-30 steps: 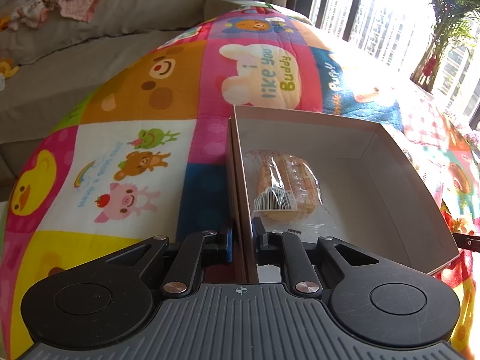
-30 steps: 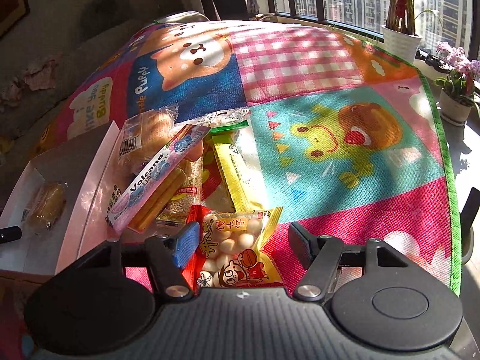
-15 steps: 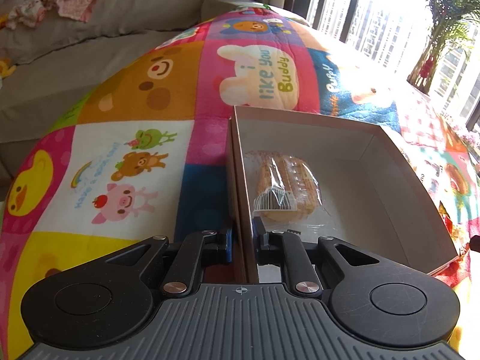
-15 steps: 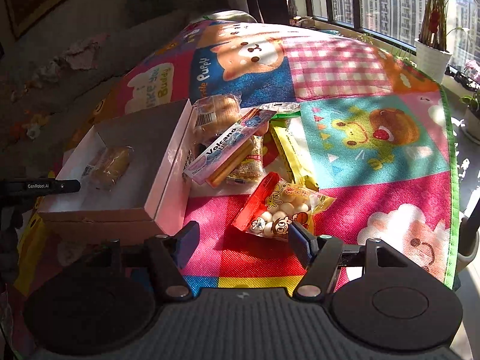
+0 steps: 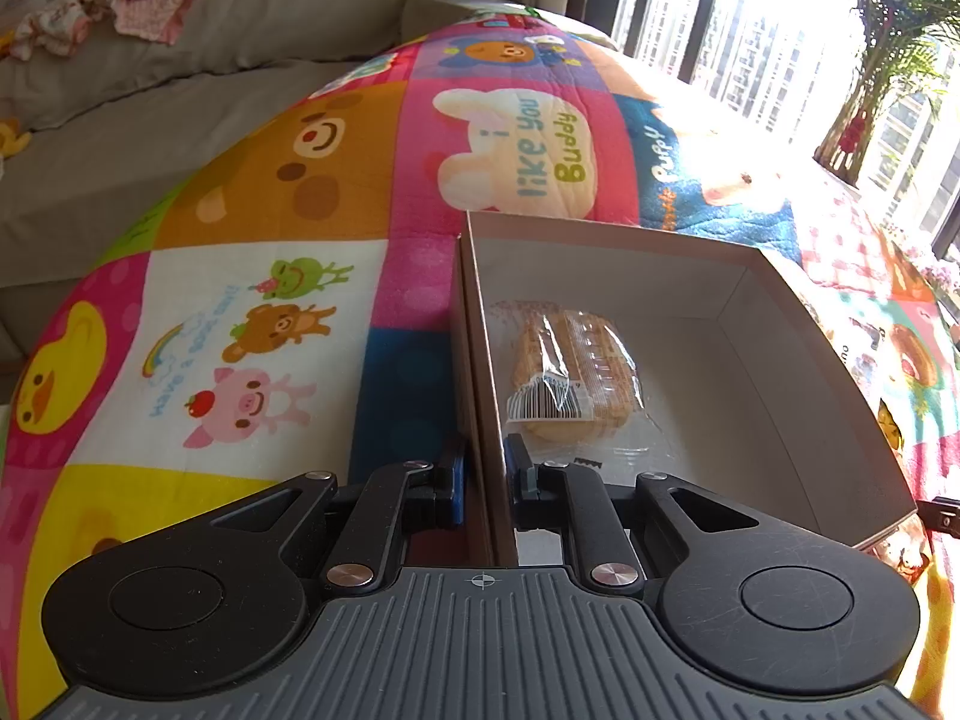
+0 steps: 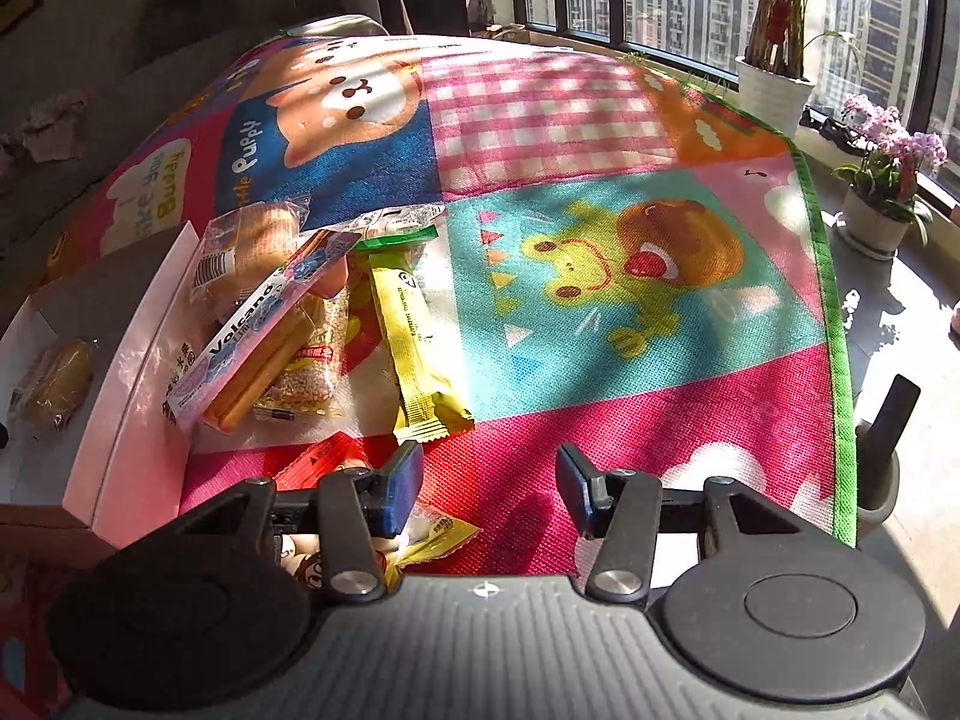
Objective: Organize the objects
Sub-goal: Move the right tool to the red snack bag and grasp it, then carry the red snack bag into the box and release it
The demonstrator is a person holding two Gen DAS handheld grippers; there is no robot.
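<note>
Since half a second ago the right gripper [image 6: 487,489] has dropped low over the snack pile, so the red-and-yellow egg-ball bag [image 6: 432,531] now lies partly under its left finger; the left gripper [image 5: 485,474] has not shifted. It is clamped on the near-left wall of the cardboard box [image 5: 798,348], one pad outside, one inside, steadying it on the cartoon play mat [image 6: 600,276]. One wrapped bread roll [image 5: 570,372] already lies in the box, near the left wall.

The right gripper's fingers stand wide apart and hold nothing. The remaining snacks sit just right of the box: a second bread packet [image 6: 252,252] far, the Volcano biscuit box [image 6: 264,324] leaning across a sesame bar [image 6: 312,360], and the yellow-green stick pack [image 6: 414,348] beside them.

To do this pick well, I judge the gripper should centre itself over the bag, which sits left of the gap between the fingers, then close on the crimped edge or a flat fold rather than the bulging middle, since the film looks slippery and the contents could crush. The left grip should hold until the bag is dropped in.
</note>
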